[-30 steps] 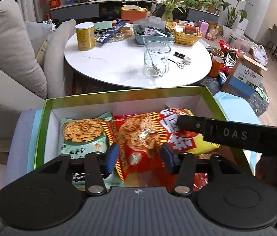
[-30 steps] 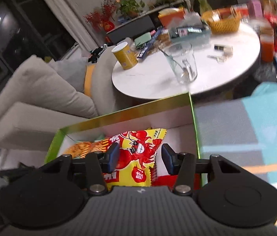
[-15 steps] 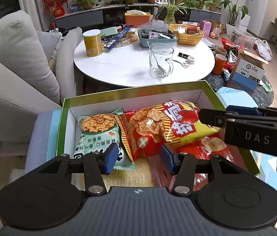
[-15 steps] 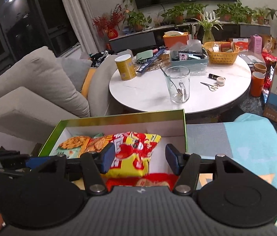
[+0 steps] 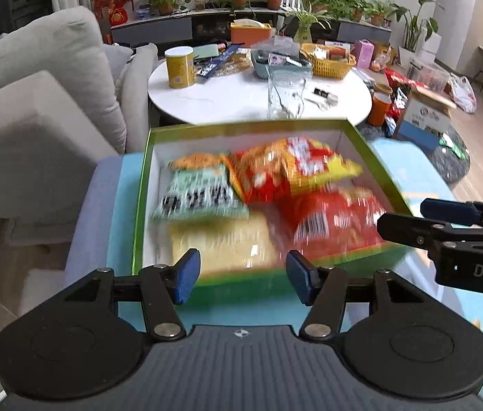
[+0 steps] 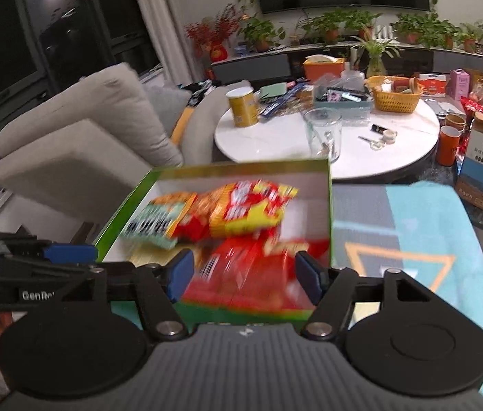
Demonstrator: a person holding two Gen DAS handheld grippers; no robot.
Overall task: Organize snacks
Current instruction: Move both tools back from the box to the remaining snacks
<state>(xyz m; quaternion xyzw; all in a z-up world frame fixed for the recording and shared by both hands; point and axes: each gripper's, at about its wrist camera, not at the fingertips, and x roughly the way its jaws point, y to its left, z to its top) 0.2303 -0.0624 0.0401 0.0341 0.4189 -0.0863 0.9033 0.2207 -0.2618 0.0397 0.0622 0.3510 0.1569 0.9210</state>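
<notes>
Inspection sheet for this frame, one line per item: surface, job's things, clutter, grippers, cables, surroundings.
Surface: blue patterned cloth under the box.
Job's things: green-rimmed box holding mint packet, red-yellow packet, red packet, pale packet; blurred.
Clutter: nothing seen beside the box.
Grippers: left gripper and right gripper opening, nothing between the jaws.
Cables: nothing seen.
Surroundings: round white table, grey sofa, plants.
</notes>
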